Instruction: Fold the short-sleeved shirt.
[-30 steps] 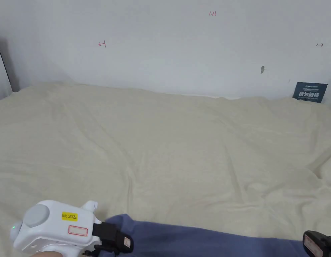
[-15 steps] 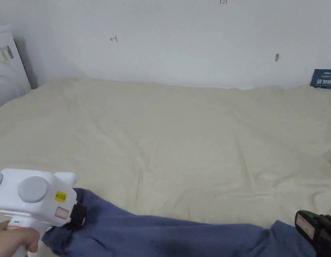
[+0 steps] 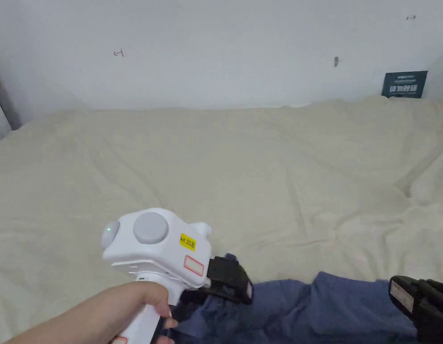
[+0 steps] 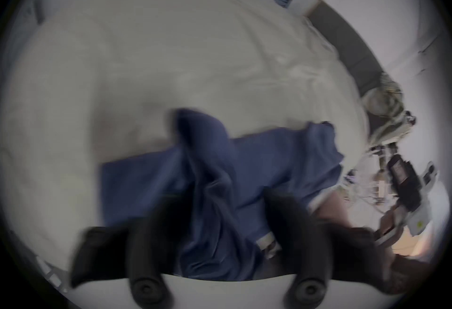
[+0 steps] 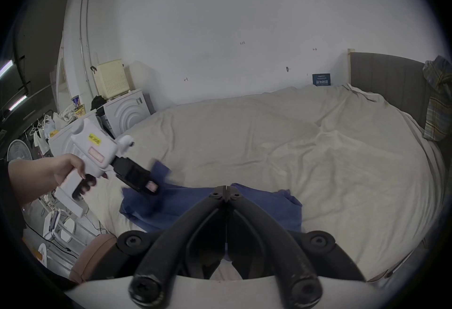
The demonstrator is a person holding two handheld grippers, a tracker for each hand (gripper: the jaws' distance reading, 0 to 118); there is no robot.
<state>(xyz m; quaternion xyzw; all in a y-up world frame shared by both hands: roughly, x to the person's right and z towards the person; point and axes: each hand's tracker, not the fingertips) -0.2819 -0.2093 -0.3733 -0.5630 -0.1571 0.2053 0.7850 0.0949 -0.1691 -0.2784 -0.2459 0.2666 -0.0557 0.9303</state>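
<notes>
Left gripper (image 3: 236, 286), held raised and angled down by one hand (image 3: 139, 298), pinches one blue shirt (image 3: 314, 309) lying on the bed (image 3: 260, 179)'s near edge. Right gripper (image 5: 226, 189): jaws pressed together, empty.

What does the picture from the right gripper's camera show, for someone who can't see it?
The right gripper, its jaws together, points at a crumpled blue shirt on a cream bedsheet. To the left, a hand holds the white left gripper, which lifts one edge of the shirt.
</notes>
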